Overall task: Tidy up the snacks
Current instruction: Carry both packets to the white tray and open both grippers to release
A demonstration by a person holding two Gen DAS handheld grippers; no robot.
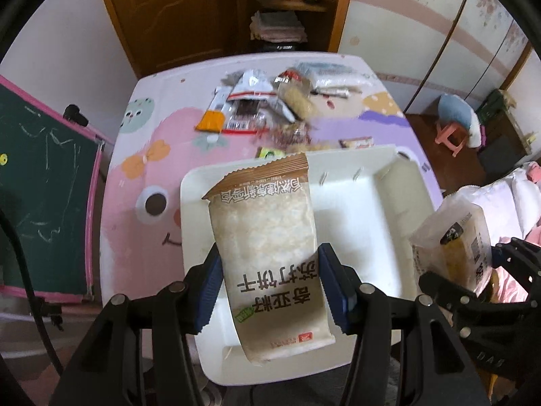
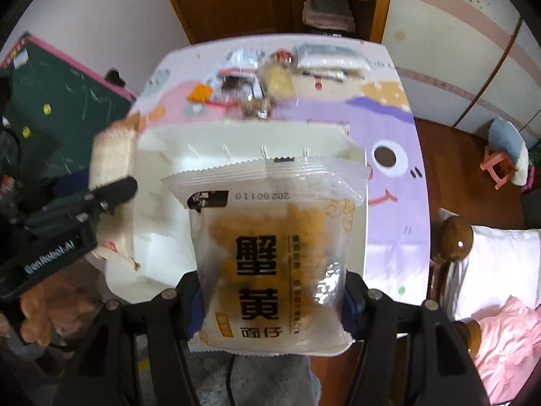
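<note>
We keep the white tray [image 1: 189, 209] at the near edge of the cartoon-print table [image 1: 135, 155] so each packet has only a short way to drop; its slotted far wall suggests dividers can sort the snacks. The loose pile of snacks [image 1: 267, 105] waits at the far side of the table, well apart from the tray. Our left gripper [image 1: 268, 287] is clamped on the cracker packet [image 1: 267, 237], both blue pads pressing its long sides, and holds it above the tray's left half, probably to lay it flat there. It is tall, beige, brown-sealed at the far end, with pale crackers showing. Our right gripper [image 2: 270, 304] pinches the noodle snack packet [image 2: 270, 237] over the tray's right side; it is clear, crimped, with yellow pieces inside.
</note>
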